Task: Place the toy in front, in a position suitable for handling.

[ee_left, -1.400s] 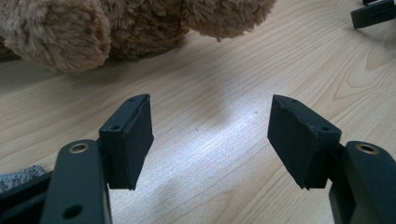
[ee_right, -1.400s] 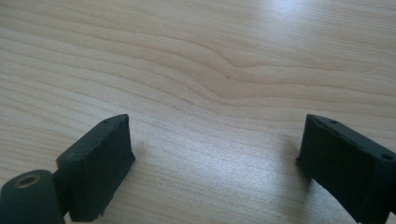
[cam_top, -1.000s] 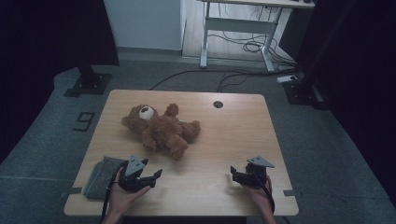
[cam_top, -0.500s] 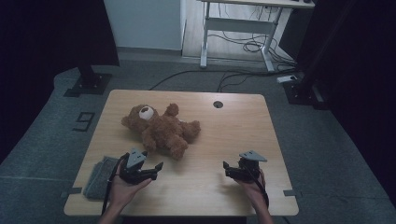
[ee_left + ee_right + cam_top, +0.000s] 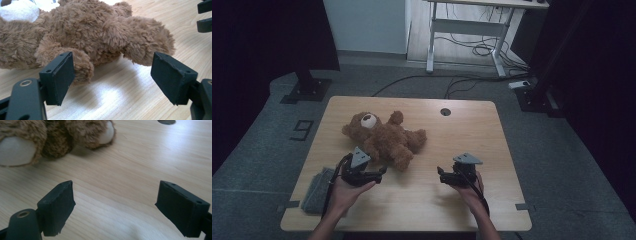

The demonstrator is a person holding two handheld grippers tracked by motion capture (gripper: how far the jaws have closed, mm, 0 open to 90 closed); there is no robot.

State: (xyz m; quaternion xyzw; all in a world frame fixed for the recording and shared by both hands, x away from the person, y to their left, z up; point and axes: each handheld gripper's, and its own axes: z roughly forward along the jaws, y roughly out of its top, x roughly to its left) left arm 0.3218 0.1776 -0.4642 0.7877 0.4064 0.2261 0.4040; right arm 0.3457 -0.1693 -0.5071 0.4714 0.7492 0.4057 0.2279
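Wooden table (image 5: 472,200) in a dim room, grey carpet around, a desk frame (image 5: 467,30) far beyond both claws. Brown teddy bear (image 5: 384,137) lies on its back just ahead of the left gripper (image 5: 382,172); since a second ago both hands have slid forward toward it. Left jaws have just been opening, now wide, holding nothing, one bear limb just past the left pad (image 5: 58,77) in the left gripper view. Right gripper (image 5: 441,175) also wide open and empty, bear ahead, off toward the left gripper. Grey cloth (image 5: 314,192) behind the left gripper. Likely lining up a two-handed grab, not yet made.
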